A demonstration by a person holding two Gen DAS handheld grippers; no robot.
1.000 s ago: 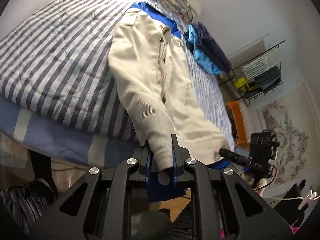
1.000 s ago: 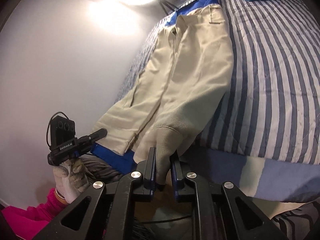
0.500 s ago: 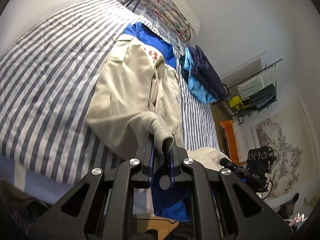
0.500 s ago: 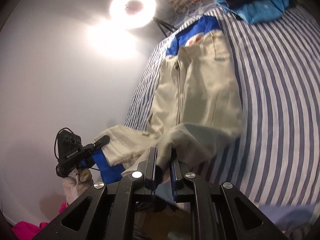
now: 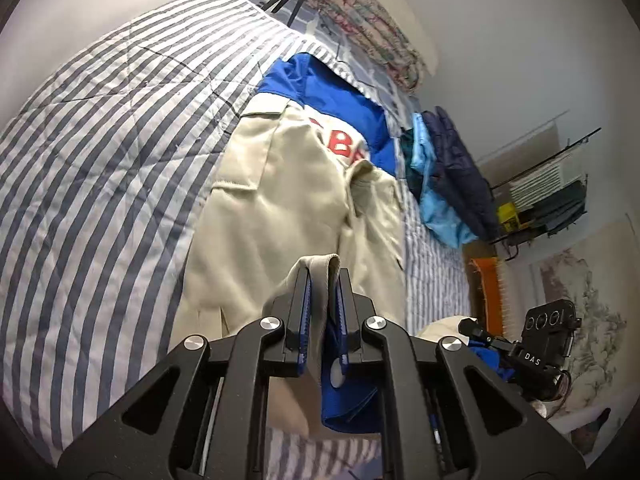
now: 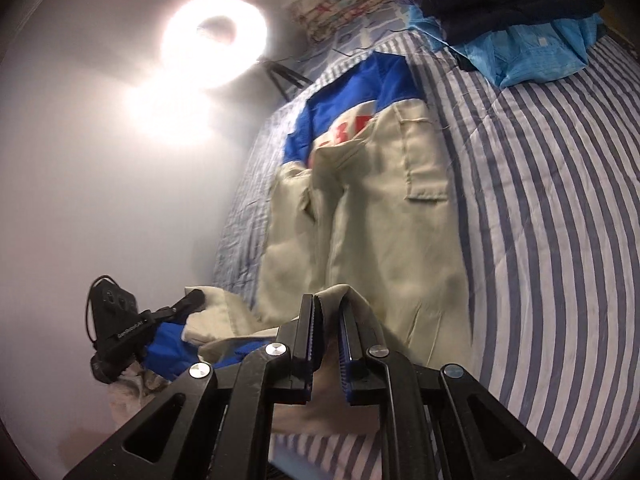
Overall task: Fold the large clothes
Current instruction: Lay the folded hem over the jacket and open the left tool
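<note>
Lying lengthwise on the bed's blue-and-white striped quilt (image 5: pixel 100 152), the cream-coloured cotton trousers (image 5: pixel 280 208) rest on top of a royal-blue garment with red lettering on a white panel (image 5: pixel 332 96), which shows beyond their waistband. The left tool (image 5: pixel 323 280) is clenched on a fold of the cream fabric at the leg end, the cloth bulging up between its blue-padded fingers (image 5: pixel 304 304), with a strip of the blue garment hanging just beneath it. The right tool (image 6: pixel 326 312) likewise pinches a ridge of cream fabric, held above the trousers' lower half. In the right wrist view the trousers (image 6: pixel 380 220) look soft with blur, so the exact lie of the near leg is hard to make out. A heap of dark navy and light-blue clothes (image 6: pixel 520 20) sits at the head of the bed, well apart from the trousers, beside a patterned pillow (image 5: pixel 372 36). A bright ring light (image 6: pixel 214 40) glares against the wall. A black wire rack (image 5: pixel 548 196) stands beyond the bed.
</note>
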